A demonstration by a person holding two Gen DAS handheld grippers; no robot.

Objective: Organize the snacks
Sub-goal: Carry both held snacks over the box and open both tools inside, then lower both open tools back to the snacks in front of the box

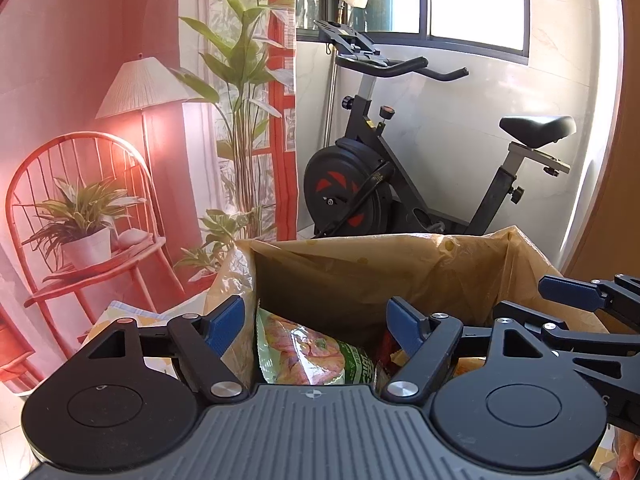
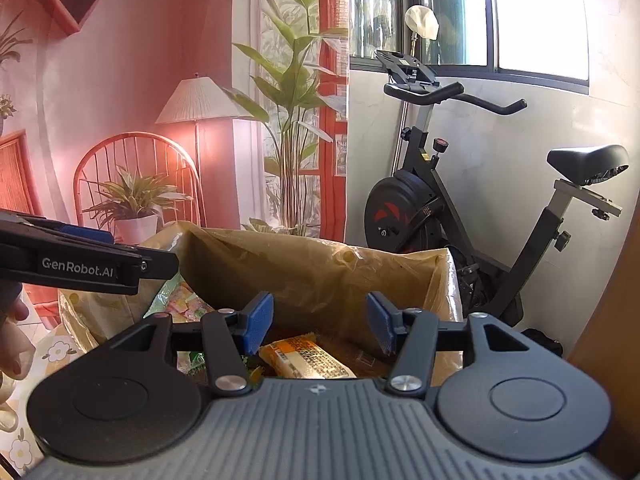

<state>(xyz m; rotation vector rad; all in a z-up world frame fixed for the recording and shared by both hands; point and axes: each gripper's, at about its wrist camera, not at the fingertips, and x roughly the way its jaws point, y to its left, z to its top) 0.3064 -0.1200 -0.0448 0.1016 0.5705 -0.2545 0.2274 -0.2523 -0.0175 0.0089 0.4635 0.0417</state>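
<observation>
A box lined with a yellowish plastic bag (image 1: 360, 276) stands open right in front of both grippers. My left gripper (image 1: 316, 320) hangs open above its left part. A green snack packet (image 1: 304, 354) lies in the box below the blue pads, which do not touch it. My right gripper (image 2: 320, 322) is open over the same lined box (image 2: 304, 276), above a yellow-orange snack packet (image 2: 308, 360) that rests loose on the bottom. Colourful sweets in a pale green bag (image 2: 180, 300) show at the box's left side. The right gripper's finger (image 1: 576, 292) reaches in from the right in the left wrist view.
A black exercise bike (image 1: 360, 188) stands behind the box against a white wall under a window. To the left hangs a backdrop printed with a chair, lamp and plants (image 1: 132, 184). A floral cloth (image 2: 48, 356) covers the surface; a hand (image 2: 14, 344) holds the left gripper's finger (image 2: 100, 268).
</observation>
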